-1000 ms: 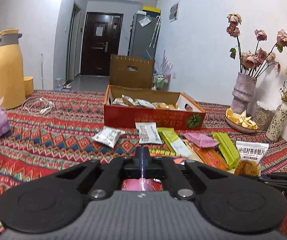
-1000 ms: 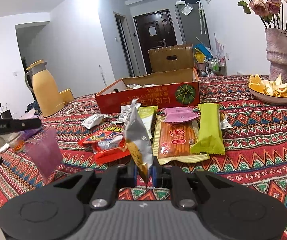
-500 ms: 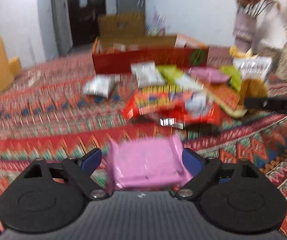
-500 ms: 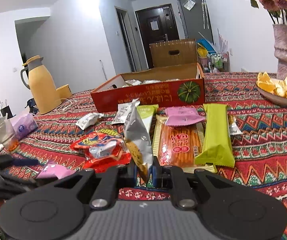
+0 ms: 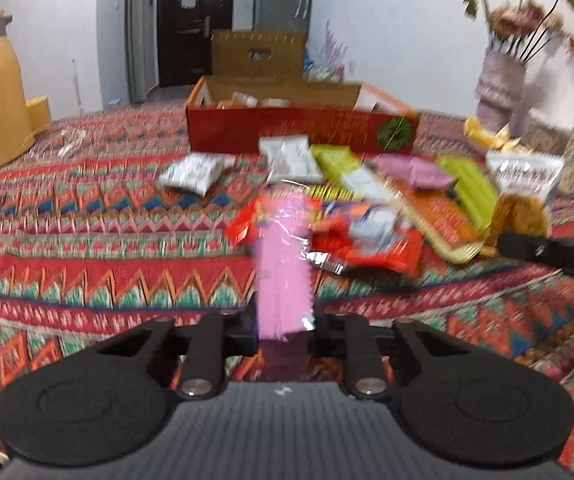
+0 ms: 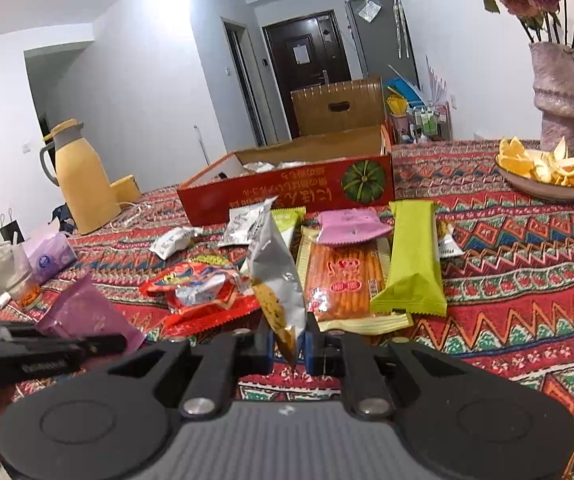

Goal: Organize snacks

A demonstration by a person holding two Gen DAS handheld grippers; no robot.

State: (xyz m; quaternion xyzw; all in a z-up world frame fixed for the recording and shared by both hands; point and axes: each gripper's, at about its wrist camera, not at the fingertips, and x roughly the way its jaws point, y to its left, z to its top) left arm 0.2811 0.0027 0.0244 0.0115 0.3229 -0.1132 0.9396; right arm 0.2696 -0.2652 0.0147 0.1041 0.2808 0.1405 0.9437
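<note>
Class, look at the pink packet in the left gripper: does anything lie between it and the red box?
Yes. The red snack bag and white packets lie on the tablecloth between the pink packet and the red box; lifting over them looks clear.

My left view smears with motion blur — my right stays sharp; a ceiling glow (image 6: pixel 171 4) bleaches the wall, and fisheye bends and darkens both frames' corners.

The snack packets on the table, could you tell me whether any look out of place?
Several lie overlapping in front of the red box: a pink packet sits on the orange stick pack, beside a green bar.
</note>
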